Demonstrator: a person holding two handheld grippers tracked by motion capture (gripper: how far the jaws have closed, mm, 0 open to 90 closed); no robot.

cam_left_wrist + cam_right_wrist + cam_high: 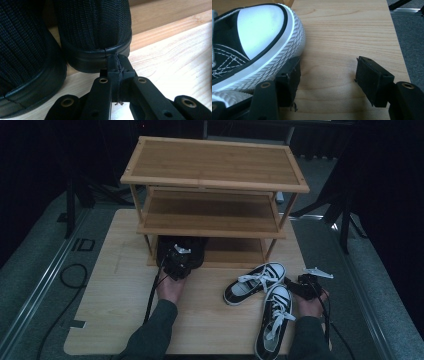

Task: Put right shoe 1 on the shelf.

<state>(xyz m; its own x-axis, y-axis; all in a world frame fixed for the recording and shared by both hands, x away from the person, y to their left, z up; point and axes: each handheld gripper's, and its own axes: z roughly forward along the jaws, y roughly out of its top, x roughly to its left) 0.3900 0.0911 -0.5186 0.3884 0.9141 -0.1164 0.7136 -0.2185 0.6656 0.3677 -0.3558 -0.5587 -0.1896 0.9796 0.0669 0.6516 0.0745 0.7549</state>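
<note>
The left gripper (117, 67), fingers pressed together with nothing between, touches the heel of a black mesh shoe (93, 32) at the bamboo three-tier rack's (215, 180) bottom shelf. The right gripper (327, 80), fingers wide apart, rests on the pale wooden counter (337, 35), one finger against a black-and-white canvas sneaker's (259, 35) toe.

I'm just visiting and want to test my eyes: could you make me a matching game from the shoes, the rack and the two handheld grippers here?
Things:
1. black shoes
2. black-and-white sneakers
3. left gripper
4. right gripper

States or places:
A. jaws open, beside a white toe cap
B. on the tabletop, right of the bamboo shoe rack
C. jaws shut, tips at a black heel
D. at the rack's bottom shelf

Pairs: 1-D, 2-B, 3-C, 4-A
</note>
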